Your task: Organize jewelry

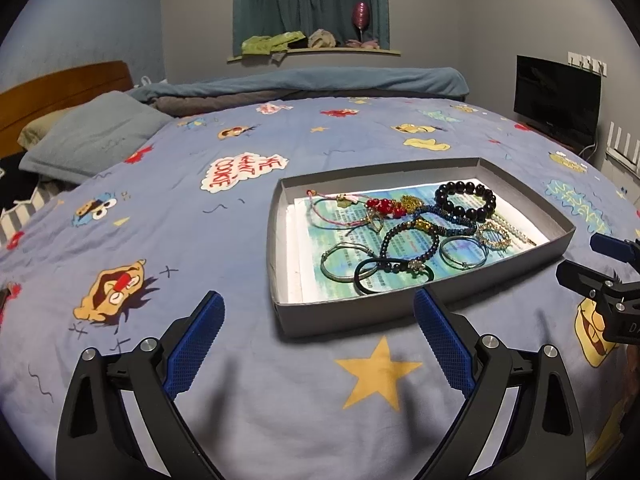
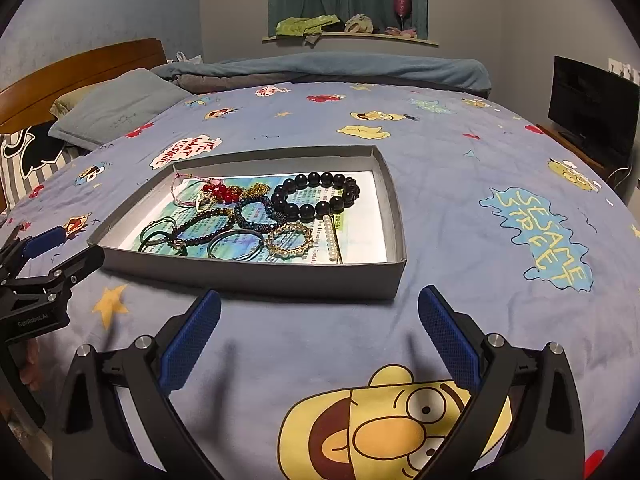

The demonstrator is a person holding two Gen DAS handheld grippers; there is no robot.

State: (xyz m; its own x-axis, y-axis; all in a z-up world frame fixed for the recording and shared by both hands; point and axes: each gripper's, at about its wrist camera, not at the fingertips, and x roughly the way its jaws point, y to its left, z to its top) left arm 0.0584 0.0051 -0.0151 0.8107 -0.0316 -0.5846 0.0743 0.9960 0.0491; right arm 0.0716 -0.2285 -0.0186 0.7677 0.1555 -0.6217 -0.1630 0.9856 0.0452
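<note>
A shallow grey box (image 1: 360, 312) (image 2: 248, 276) lies on the bed and holds a tangle of jewelry: a large black bead bracelet (image 1: 466, 200) (image 2: 316, 196), red beads (image 1: 382, 206) (image 2: 218, 192), a dark blue bead bracelet (image 1: 400, 244) (image 2: 200, 222), thin bangles (image 1: 340, 266) (image 2: 236, 244), a gold bracelet (image 2: 290, 240) and a white pearl strand (image 2: 330, 238). My left gripper (image 1: 320, 340) is open and empty, just in front of the box. My right gripper (image 2: 320, 338) is open and empty, also in front of the box.
The bed is covered by a blue cartoon-print quilt (image 1: 200, 240) (image 2: 480, 240). Pillows (image 1: 92, 136) and a wooden headboard (image 2: 80, 68) are at far left. A folded blanket (image 1: 320, 84) lies at the far edge. A black TV (image 1: 556, 96) stands at right.
</note>
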